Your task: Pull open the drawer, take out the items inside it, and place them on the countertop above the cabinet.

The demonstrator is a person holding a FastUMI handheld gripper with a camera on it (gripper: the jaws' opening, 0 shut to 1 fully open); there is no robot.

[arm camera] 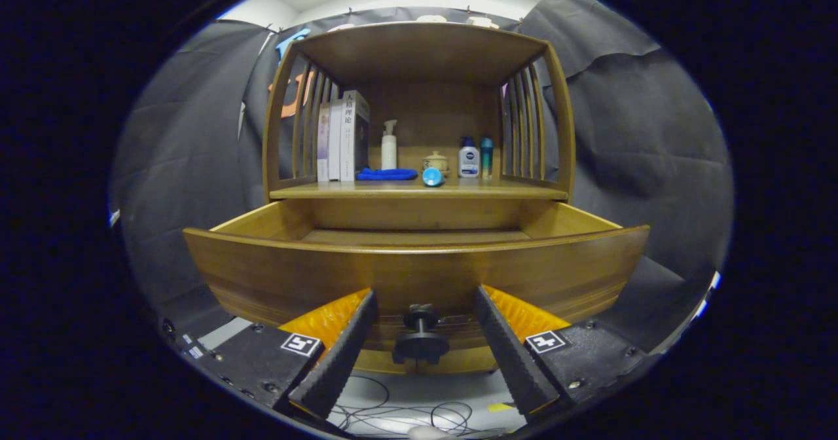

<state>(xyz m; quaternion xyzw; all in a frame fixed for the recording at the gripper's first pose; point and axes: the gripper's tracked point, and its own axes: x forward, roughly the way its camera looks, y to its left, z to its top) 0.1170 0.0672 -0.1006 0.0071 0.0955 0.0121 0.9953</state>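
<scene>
The wooden drawer [288, 276] of the cabinet stands pulled out toward me, its curved front panel just ahead of my fingers. Its dark round knob [420, 335] sits between my fingers, which stand apart from it on both sides. My gripper [422, 342] is open and holds nothing. What lies inside the drawer is hidden behind the front panel; only a strip of its floor [419, 236] shows. Above the drawer is the countertop [510, 192] with a blue cloth [386, 174] and a blue round item [433, 177] near its front edge.
On the countertop stand books [344, 137] at the left, a white pump bottle [389, 145], a small ceramic jar [436, 162] and two bottles [474, 158] at the right. Slatted sides [524, 126] and a top shelf [419, 50] enclose it. Cables [406, 414] lie on the floor below.
</scene>
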